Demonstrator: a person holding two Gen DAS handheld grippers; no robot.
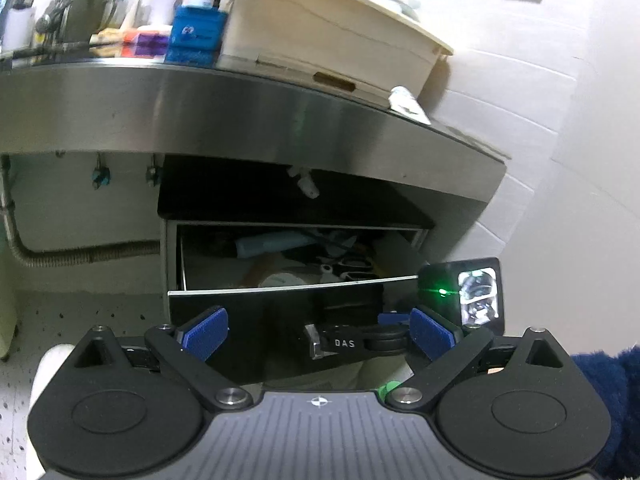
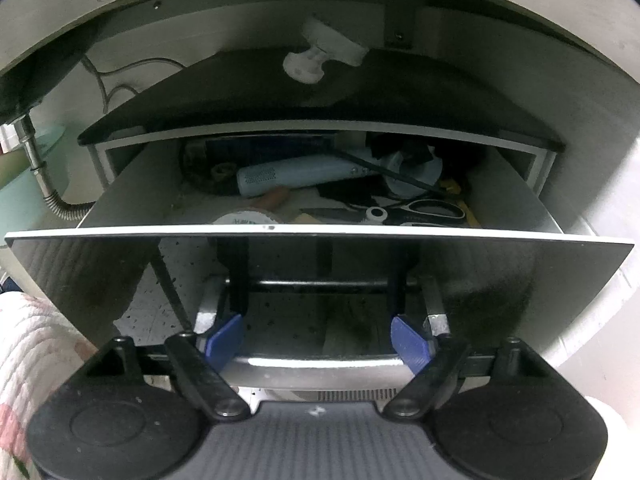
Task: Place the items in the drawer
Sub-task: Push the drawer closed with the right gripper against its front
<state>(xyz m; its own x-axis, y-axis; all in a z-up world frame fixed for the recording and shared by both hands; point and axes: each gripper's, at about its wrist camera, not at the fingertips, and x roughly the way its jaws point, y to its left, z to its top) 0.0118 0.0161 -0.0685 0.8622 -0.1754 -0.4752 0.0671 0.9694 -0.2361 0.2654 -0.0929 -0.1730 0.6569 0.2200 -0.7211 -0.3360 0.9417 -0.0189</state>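
Observation:
The black-fronted drawer (image 1: 276, 298) (image 2: 100, 276) stands pulled open under a steel counter. Inside lie a pale blue device (image 2: 296, 176), black scissors (image 2: 432, 210), a tape roll (image 2: 246, 218) and other clutter. My right gripper (image 2: 320, 340) is open with its blue pads either side of the drawer's chrome handle (image 2: 316, 366). It shows in the left wrist view (image 1: 394, 334) at the drawer front. My left gripper (image 1: 318, 334) is open and empty, held back from the drawer front.
On the steel counter (image 1: 240, 108) stand a cream box (image 1: 320, 36), a blue box (image 1: 198, 32), a white tube (image 1: 408, 102) and bottles. A corrugated hose (image 1: 80, 254) runs under the counter at left. White tiled wall (image 1: 560, 160) lies right. A patterned quilt (image 2: 28, 340) lies lower left.

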